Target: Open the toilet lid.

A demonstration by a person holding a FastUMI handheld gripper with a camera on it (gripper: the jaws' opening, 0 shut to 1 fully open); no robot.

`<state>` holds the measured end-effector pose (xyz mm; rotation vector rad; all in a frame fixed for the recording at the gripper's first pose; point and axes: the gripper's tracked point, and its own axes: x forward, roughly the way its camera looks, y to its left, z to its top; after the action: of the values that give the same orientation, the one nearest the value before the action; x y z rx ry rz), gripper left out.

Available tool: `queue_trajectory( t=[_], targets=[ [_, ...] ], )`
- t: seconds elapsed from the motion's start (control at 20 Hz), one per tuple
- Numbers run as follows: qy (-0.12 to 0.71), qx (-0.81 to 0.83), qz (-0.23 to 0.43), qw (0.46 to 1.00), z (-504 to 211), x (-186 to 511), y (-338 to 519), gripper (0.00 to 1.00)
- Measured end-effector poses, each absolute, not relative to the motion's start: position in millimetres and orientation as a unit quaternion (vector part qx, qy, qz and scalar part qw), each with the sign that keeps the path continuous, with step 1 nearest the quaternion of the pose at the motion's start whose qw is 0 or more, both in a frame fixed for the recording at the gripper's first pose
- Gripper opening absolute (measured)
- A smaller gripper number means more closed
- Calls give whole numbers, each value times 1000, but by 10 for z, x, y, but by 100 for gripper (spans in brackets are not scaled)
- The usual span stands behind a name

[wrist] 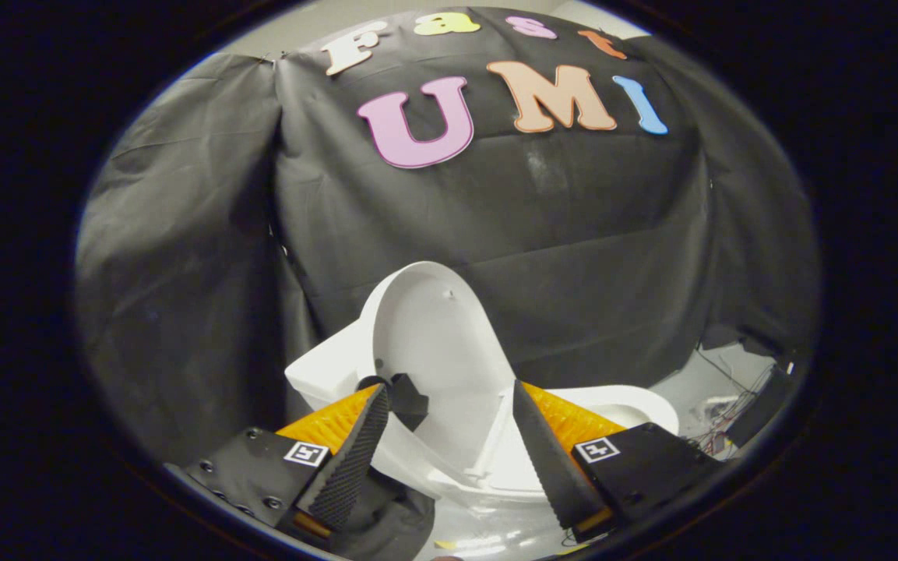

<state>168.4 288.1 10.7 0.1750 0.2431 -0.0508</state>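
Note:
A small white toilet (620,407) stands just ahead of my fingers. Its lid (429,327) is raised, standing nearly upright and leaning back toward the white tank (324,372). The inner face of the lid is turned toward me. My gripper (449,388) is open, its two black ribbed fingers spread wide to either side of the lid's base and touching nothing. A small black part (408,399) sits by the lid's hinge, beside the left fingertip. The front of the bowl is hidden behind the right finger.
Black cloth (542,234) hangs close behind and to the left of the toilet. Loose cables (721,417) and a dark box lie on the pale surface (717,374) to the right. A glossy surface (495,538) lies below the fingers.

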Motion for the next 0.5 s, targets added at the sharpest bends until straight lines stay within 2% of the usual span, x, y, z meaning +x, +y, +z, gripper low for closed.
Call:
queue_trajectory(
  t=[0.25,0.5],
  targets=[
    [109,77,-46,990,153,1535,2446,99],
    [83,52,-34,995,240,1426,2164,99]
  ],
)
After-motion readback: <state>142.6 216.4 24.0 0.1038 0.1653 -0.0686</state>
